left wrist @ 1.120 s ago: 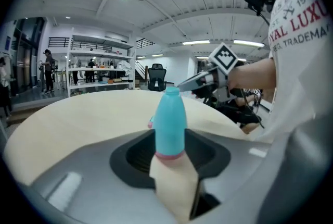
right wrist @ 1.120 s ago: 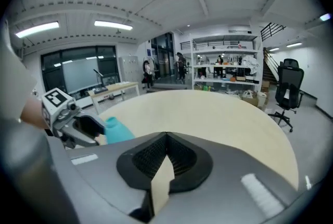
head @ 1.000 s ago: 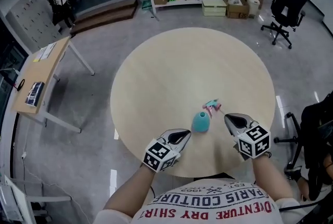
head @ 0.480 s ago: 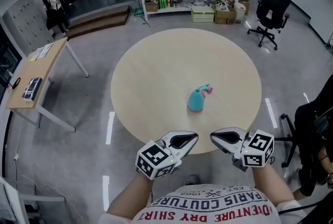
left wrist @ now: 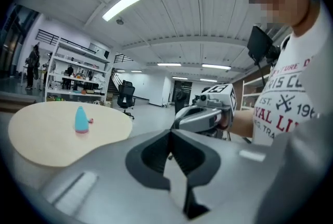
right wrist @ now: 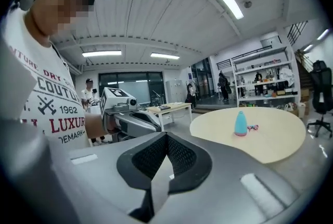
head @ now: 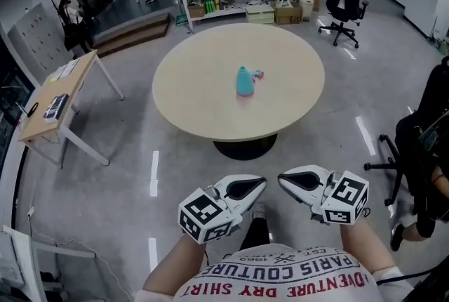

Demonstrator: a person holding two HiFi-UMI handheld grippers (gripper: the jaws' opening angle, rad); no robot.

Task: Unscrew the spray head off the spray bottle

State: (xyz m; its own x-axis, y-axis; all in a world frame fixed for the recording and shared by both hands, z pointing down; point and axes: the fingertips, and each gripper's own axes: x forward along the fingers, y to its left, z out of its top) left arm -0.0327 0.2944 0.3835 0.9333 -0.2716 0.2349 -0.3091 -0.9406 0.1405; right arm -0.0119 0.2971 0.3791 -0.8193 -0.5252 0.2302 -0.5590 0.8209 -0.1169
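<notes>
Teal plastic spray bottle [head: 243, 81] upright near centre of round beige table [head: 203, 104]; pink spray head [head: 257, 74] lies just beside it, apparently off. Left gripper [head: 262, 183] and right gripper [head: 281, 180] shut, empty, well short of near table edge. Bottle straight ahead, neither gripper nearer.

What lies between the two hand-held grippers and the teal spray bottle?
Head view: only bare tabletop, the dark table base and grey floor lie between the spray bottle and the left hand-held gripper and right hand-held gripper, both shut and empty.
</notes>
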